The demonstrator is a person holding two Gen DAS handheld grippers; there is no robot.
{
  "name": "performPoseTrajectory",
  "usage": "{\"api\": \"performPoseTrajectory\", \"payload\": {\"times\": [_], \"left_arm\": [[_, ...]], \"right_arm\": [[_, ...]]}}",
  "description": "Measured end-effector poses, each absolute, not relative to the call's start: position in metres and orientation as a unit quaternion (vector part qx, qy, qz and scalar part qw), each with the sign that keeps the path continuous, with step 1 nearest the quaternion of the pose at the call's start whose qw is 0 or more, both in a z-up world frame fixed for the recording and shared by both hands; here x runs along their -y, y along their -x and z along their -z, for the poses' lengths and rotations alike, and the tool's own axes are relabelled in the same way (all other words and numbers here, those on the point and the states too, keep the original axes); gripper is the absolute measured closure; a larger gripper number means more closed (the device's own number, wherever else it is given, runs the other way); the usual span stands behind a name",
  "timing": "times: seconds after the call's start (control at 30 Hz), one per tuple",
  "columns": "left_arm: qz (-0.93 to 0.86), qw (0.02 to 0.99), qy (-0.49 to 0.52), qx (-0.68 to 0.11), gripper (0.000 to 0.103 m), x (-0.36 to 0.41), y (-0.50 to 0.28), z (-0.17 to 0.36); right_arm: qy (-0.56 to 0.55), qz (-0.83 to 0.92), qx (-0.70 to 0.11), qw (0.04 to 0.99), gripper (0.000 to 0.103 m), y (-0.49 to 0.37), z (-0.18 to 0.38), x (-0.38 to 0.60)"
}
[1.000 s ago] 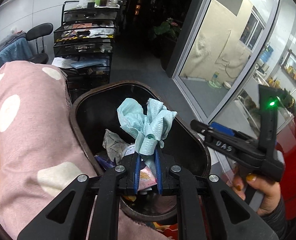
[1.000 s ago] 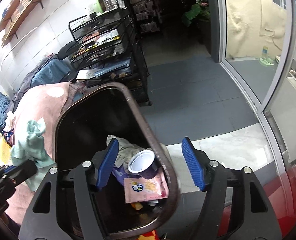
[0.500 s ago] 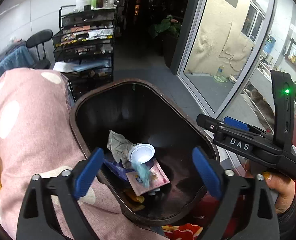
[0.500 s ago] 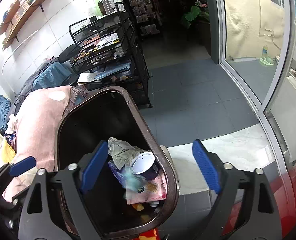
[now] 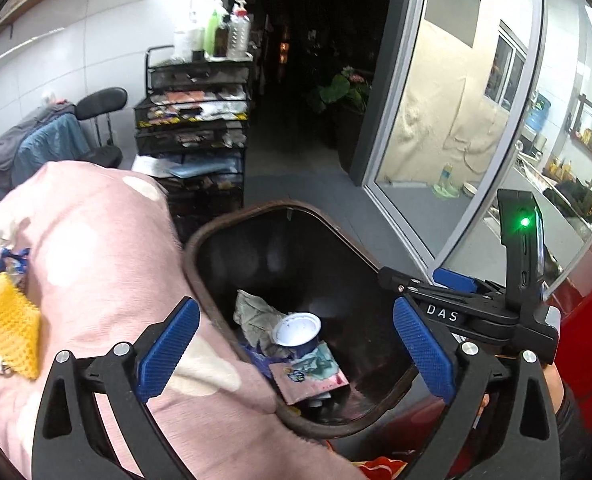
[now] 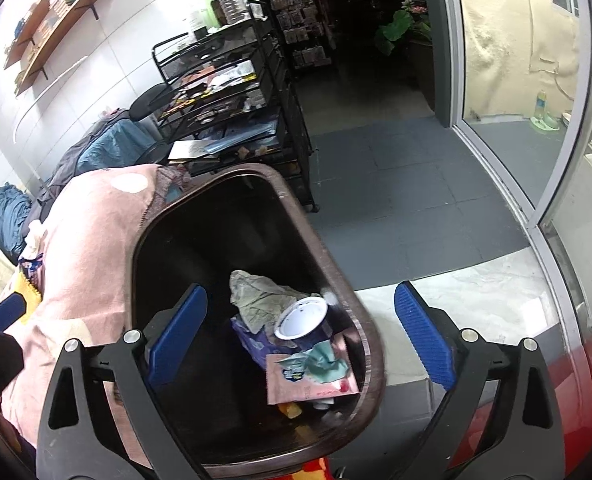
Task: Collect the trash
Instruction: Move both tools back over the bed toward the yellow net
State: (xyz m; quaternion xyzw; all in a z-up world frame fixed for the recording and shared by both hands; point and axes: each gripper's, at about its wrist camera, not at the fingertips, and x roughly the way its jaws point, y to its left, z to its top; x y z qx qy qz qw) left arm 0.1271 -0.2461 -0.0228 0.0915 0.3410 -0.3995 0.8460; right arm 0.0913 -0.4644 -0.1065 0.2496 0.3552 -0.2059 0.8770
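Observation:
A dark brown bin [image 5: 232, 240] [image 6: 200, 200] stands beside a pink spotted cushion [image 5: 96, 260]. Inside lie a crumpled grey tissue [image 5: 252, 312], a blue yoghurt cup [image 5: 297, 330] [image 6: 303, 320], a pink wrapper [image 5: 307, 380] and the teal face mask [image 5: 317, 362] [image 6: 323, 362]. My left gripper [image 5: 296, 354] is open and empty above the bin. My right gripper [image 6: 299, 340] is open and empty over the bin's right rim; it also shows in the left wrist view [image 5: 455, 284].
A yellow mesh item [image 5: 8, 328] and a blue wrapper [image 5: 10, 268] lie on the cushion. A black wire cart [image 5: 196, 136] with bottles, a chair [image 5: 100, 120], a glass sliding door [image 5: 435, 120] and a red surface [image 5: 587, 340] surround the bin.
My left gripper opened and dropped the teal mask, which now lies in the bin on the wrapper. Both grippers pulled back and up a little.

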Motion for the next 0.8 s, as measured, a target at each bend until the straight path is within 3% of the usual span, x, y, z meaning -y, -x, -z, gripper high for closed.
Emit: {"api": "performPoseTrajectory", "payload": {"times": [0.8], "left_arm": [[0.238, 0.908, -0.004, -0.344, 0.006, 0.081, -0.171, 0.025]], "right_arm": [[-0.168, 0.034, -0.346, 0.923, 0.009, -0.15, 0.062, 0.319]]}}
